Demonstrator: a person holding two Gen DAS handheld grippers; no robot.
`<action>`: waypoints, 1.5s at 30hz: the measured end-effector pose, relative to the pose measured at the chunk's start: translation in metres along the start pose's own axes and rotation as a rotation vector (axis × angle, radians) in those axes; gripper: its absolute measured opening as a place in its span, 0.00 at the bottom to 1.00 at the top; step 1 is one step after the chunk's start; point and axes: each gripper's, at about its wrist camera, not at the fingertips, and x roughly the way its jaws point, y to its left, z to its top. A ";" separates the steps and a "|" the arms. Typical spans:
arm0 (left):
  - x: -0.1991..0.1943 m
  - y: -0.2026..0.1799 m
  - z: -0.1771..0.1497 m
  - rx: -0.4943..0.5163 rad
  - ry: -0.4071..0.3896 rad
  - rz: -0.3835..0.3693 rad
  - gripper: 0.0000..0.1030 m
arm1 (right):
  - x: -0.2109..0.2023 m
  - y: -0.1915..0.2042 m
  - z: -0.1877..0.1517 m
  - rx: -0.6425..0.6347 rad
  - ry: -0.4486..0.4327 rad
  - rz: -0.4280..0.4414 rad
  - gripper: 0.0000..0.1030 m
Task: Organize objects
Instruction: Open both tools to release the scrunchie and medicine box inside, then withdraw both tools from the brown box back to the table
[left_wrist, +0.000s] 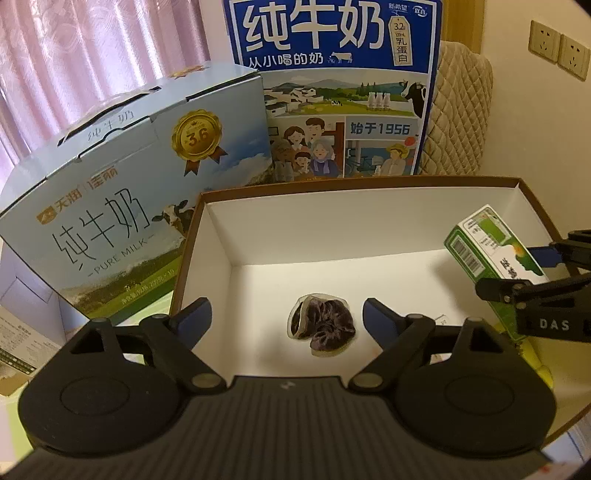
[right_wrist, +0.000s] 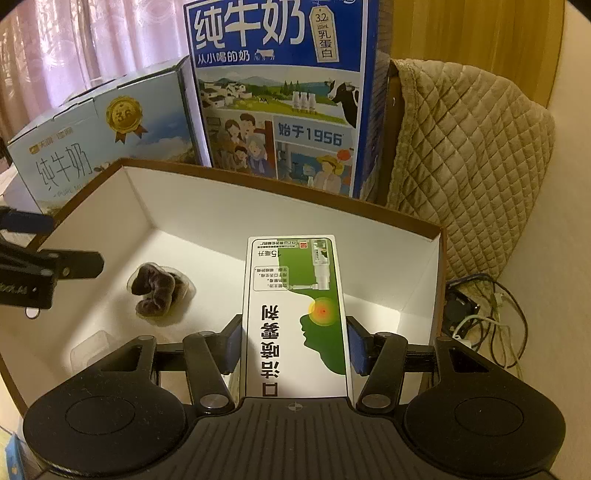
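Note:
An open cardboard box (left_wrist: 369, 218) with white inner walls and a brown rim sits in front of me. A clear packet of dark dried fruit (left_wrist: 322, 325) lies on its floor, also seen in the right wrist view (right_wrist: 157, 291). My left gripper (left_wrist: 286, 319) is open and empty, its jaws spread above the near part of the box, the packet between and just beyond them. My right gripper (right_wrist: 293, 343) is shut on a green and white spray carton (right_wrist: 295, 310) and holds it over the box's right side; the carton shows in the left wrist view (left_wrist: 491, 247).
Two milk cases stand behind the box: a pale blue one (left_wrist: 122, 206) at the left and a tall dark blue one (left_wrist: 340, 88) at the back. A quilted beige cover (right_wrist: 469, 162) is at the right, with tangled cables (right_wrist: 480, 314) below it. Pink curtains (left_wrist: 92, 48) hang behind.

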 end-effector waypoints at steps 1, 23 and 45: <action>-0.001 0.001 0.000 -0.007 0.001 -0.003 0.89 | -0.001 0.000 0.000 0.003 -0.016 -0.004 0.51; -0.085 0.015 -0.021 -0.081 -0.096 0.024 0.99 | -0.086 0.011 -0.012 0.070 -0.170 0.015 0.66; -0.201 0.028 -0.110 -0.226 -0.079 0.052 0.99 | -0.183 0.051 -0.085 0.095 -0.177 0.111 0.66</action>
